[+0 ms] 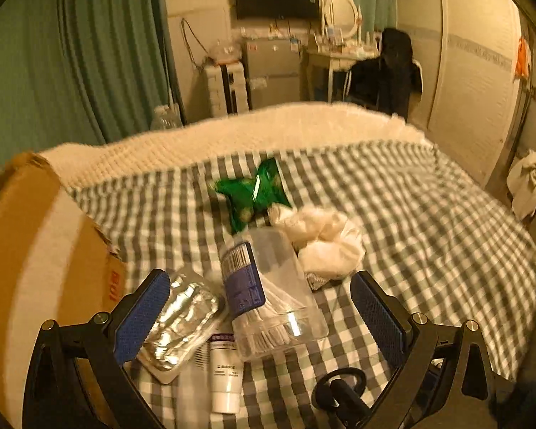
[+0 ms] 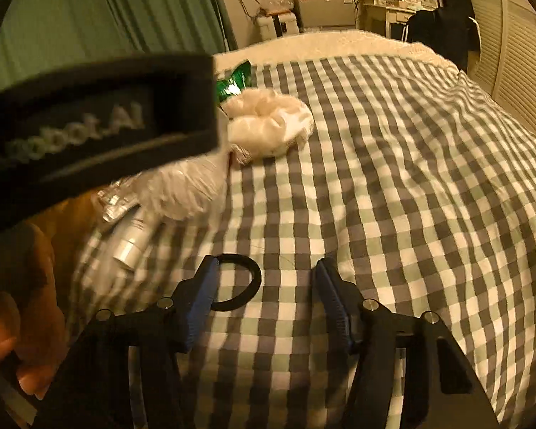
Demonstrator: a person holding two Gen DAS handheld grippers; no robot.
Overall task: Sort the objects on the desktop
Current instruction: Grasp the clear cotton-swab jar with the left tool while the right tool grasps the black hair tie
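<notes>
Left wrist view: your left gripper (image 1: 264, 307) has its 2 ribbed blue pads spread wide over a clear plastic tub of cotton swabs (image 1: 268, 296), not touching it. A crinkly foil blister pack (image 1: 177, 325) touches the left pad, with a cardboard box (image 1: 35, 250) beside it.

Right wrist view: your right gripper (image 2: 268, 296) is half open over the checked cloth (image 2: 393, 178), a black ring (image 2: 239, 282) lying by its left pad.

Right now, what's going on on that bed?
A person holds a gripper in each hand over a checked bedspread strewn with small items. The left gripper is open above a clear plastic jar of cotton swabs and a foil blister pack, gripping nothing. The right gripper is open at a black ring, its left finger over it, pads not pressing. A cardboard box stands alongside.
</notes>
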